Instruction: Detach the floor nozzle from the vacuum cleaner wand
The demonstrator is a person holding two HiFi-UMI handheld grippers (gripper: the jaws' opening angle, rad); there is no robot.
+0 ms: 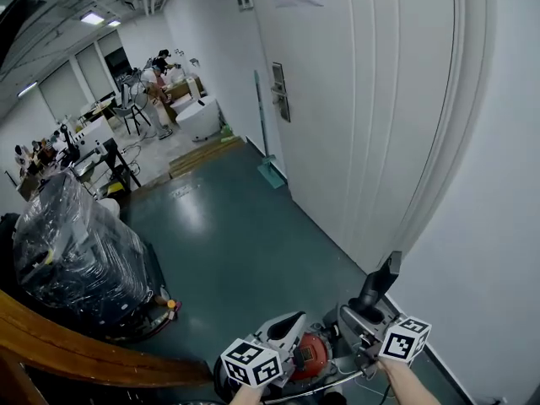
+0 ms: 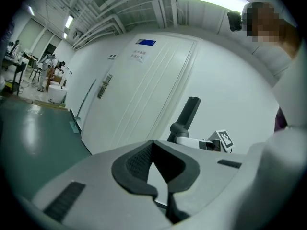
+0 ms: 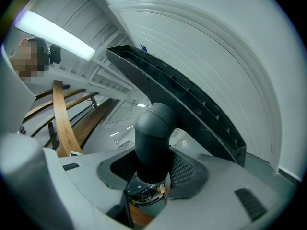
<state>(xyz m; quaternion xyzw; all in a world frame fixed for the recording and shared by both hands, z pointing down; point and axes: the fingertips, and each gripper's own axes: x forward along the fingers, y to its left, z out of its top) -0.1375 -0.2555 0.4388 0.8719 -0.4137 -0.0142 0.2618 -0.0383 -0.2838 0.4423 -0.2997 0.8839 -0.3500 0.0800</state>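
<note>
My right gripper [image 3: 152,169] is shut on the round neck of the dark grey floor nozzle [image 3: 153,138], whose long ribbed head [image 3: 192,109] slants up across the right gripper view. In the head view the nozzle [image 1: 380,283] stands up out of the right gripper [image 1: 361,317] beside the white wall. The left gripper [image 2: 154,150] is shut with nothing between its pads, and it sits low in the head view [image 1: 283,332]. Between and below the two grippers lies the vacuum cleaner [image 1: 314,353] with its red centre. The left gripper view also shows the nozzle [image 2: 188,115] held off to the right.
A white door [image 1: 354,99] and a white wall [image 1: 481,226] stand close on the right. A plastic-wrapped load [image 1: 76,260] and a curved wooden rail [image 1: 84,348] are at the left. A dustpan [image 1: 270,171] leans by the door. People work at benches far back [image 1: 156,78].
</note>
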